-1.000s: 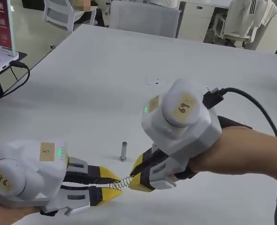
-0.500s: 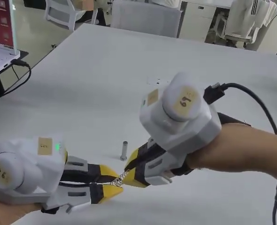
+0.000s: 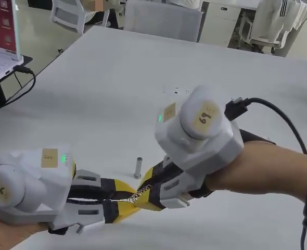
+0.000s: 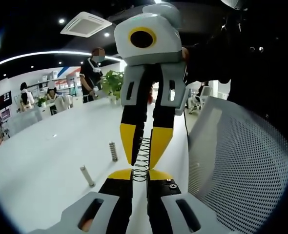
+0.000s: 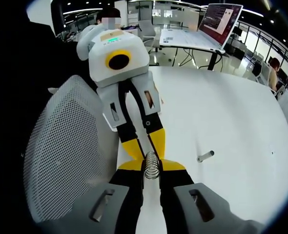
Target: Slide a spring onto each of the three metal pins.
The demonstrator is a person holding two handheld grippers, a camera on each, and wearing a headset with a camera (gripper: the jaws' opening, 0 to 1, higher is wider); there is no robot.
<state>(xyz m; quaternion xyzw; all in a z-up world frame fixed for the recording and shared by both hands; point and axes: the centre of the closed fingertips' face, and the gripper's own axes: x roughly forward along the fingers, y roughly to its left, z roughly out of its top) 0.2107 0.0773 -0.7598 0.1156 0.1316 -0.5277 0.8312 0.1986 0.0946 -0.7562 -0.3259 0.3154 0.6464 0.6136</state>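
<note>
A small wire spring [image 3: 138, 195] hangs just above the white table [image 3: 112, 88], held at both ends. My left gripper [image 3: 126, 202] comes in from the lower left, shut on one end of the spring [image 4: 141, 165]. My right gripper [image 3: 144, 190] faces it tip to tip, shut on the other end [image 5: 152, 166]. The yellow tips of the two overlap. A bare metal pin [image 3: 138, 167] stands upright just beyond the tips. In the left gripper view a bare pin [image 4: 87, 176] stands to the left, and behind it a pin with coils around it [image 4: 113, 151].
A laptop [image 3: 0, 36] with a black cable [image 3: 19, 83] sits on a side desk at the far left. Chairs and seated people line the table's far edge [image 3: 158, 21]. A black cable [image 3: 278, 114] runs from my right gripper.
The two grippers have closed in on each other. The spring that spanned a gap between their tips now lies between overlapping jaws, a little lower and nearer the pin.
</note>
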